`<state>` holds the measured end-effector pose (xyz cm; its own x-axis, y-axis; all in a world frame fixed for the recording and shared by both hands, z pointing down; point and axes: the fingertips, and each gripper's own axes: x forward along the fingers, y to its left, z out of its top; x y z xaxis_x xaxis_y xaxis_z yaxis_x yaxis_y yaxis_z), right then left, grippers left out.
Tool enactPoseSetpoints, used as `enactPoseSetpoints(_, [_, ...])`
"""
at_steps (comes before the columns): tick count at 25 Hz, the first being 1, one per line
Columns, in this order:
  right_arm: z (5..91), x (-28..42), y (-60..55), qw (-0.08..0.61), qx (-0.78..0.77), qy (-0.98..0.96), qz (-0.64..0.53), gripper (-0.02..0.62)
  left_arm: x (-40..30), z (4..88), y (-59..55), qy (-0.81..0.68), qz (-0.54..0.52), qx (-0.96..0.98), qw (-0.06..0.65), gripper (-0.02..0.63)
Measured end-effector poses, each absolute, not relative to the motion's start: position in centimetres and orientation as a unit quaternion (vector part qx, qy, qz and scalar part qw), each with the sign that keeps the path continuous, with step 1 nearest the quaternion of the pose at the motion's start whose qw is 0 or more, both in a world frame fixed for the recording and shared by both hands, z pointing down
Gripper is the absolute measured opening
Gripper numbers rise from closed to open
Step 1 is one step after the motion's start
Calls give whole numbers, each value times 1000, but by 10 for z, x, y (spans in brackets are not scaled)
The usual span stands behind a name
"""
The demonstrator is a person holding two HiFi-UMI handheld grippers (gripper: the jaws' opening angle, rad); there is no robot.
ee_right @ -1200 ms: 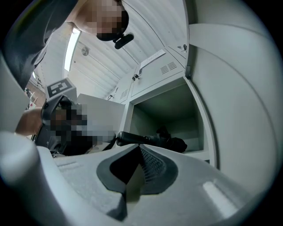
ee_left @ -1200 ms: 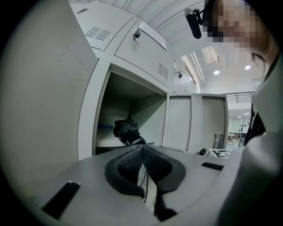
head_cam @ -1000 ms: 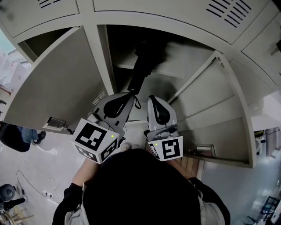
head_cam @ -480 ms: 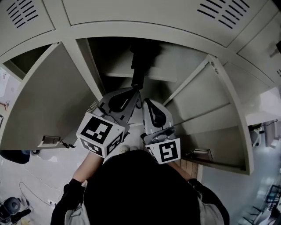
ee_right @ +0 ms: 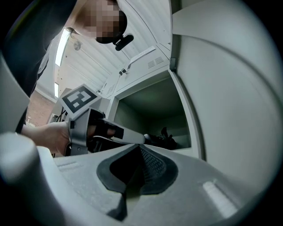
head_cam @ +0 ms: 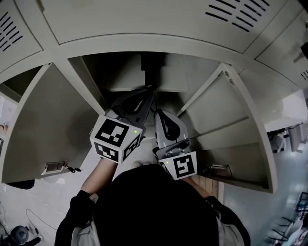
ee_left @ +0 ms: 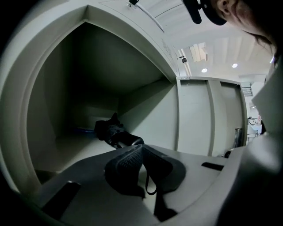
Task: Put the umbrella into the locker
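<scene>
The black folded umbrella lies pointing into the open locker compartment, its far end in shadow. In the left gripper view the umbrella rests on the locker shelf. My left gripper is at the compartment's mouth, shut on the umbrella's near end, and a thin strap loop hangs below the pads. My right gripper stays just behind and to the right, outside the locker, shut with nothing in it. From the right gripper view I see the umbrella beyond the left gripper.
The locker's left door and right door stand swung open on either side. Keys hang from the left door's lock. Closed vented doors are above. A side wall bounds the compartment on the right.
My left gripper has moved forward toward the locker, carrying the umbrella deeper into the compartment. The right gripper has barely shifted.
</scene>
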<state>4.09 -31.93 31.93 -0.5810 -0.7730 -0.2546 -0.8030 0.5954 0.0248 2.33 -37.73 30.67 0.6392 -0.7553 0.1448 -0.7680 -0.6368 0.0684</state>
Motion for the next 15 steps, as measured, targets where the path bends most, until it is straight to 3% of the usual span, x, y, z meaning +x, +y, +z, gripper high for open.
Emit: enactPoseSetpoints(15, [314,53,-310,107,-466,875,75,3,26,306,-393,-438,40,896,55,6])
